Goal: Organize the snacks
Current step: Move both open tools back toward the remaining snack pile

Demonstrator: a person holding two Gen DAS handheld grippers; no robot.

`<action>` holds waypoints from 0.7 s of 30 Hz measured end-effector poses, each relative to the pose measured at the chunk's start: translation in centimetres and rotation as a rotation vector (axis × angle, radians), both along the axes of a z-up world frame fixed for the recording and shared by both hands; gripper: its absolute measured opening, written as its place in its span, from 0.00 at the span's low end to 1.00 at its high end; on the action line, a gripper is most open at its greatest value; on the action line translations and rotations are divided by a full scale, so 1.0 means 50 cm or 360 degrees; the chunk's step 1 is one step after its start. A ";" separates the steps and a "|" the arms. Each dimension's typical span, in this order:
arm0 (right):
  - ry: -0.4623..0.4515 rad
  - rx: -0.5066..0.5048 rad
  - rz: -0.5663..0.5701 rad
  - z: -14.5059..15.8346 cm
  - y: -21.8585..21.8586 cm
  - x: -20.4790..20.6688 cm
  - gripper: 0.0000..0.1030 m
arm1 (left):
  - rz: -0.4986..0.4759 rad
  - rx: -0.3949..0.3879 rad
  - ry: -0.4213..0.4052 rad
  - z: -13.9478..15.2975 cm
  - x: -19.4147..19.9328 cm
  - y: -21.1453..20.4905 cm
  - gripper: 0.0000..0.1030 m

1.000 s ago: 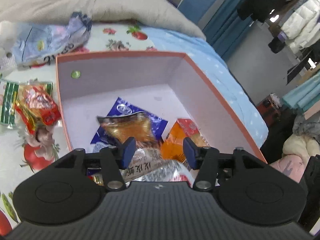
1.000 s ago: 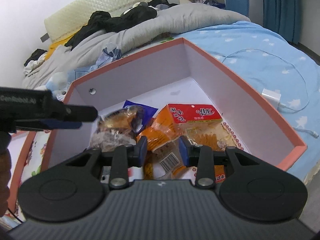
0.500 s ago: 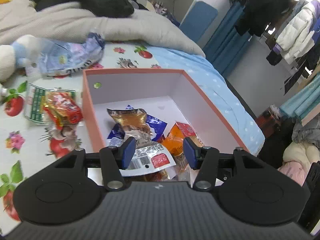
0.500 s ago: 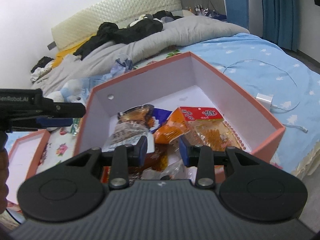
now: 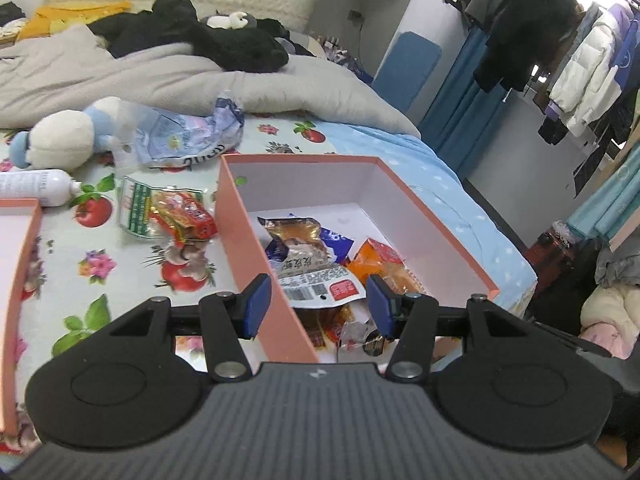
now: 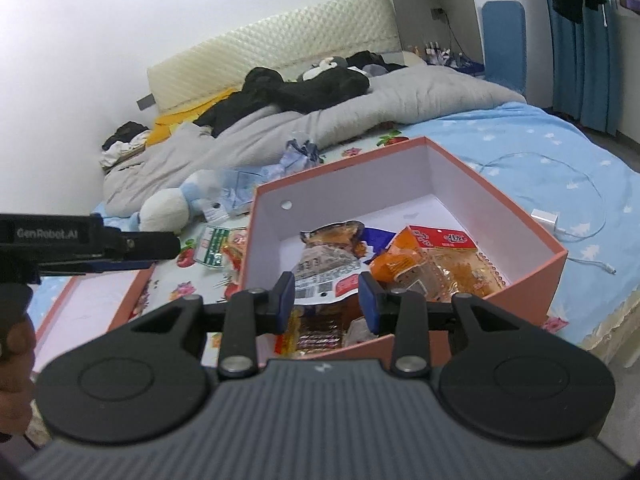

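Two grippers, our left gripper (image 5: 318, 306) and right gripper (image 6: 326, 300), hang released and empty above the pink box (image 6: 532, 268) at frame centre, where snack packets (image 6: 436, 258) lie; "GenRobot.AI" reads at mid-left on the left tool; another red-green packet (image 5: 164, 214) lies left, outside the box.

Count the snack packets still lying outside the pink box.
1 clear: a green-and-red snack packet on the floral sheet, just left of the pink box. The crumpled blue-white bag farther back may be another; more could be hidden.
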State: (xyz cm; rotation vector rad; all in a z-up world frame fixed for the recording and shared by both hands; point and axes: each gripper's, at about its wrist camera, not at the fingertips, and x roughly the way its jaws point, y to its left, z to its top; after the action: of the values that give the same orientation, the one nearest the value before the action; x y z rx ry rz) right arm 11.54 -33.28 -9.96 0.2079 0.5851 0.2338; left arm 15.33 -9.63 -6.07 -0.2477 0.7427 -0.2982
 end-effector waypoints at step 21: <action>-0.0086 -0.0037 0.0206 0.013 0.112 -0.122 0.38 | 0.0147 0.0123 -0.0005 -0.018 -0.205 0.060 0.57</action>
State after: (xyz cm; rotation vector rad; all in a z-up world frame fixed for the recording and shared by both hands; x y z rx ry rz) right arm 5.43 -27.70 -9.30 0.1411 0.5479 0.3564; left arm 5.10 -6.64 -6.96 -0.2074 0.7359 -0.1818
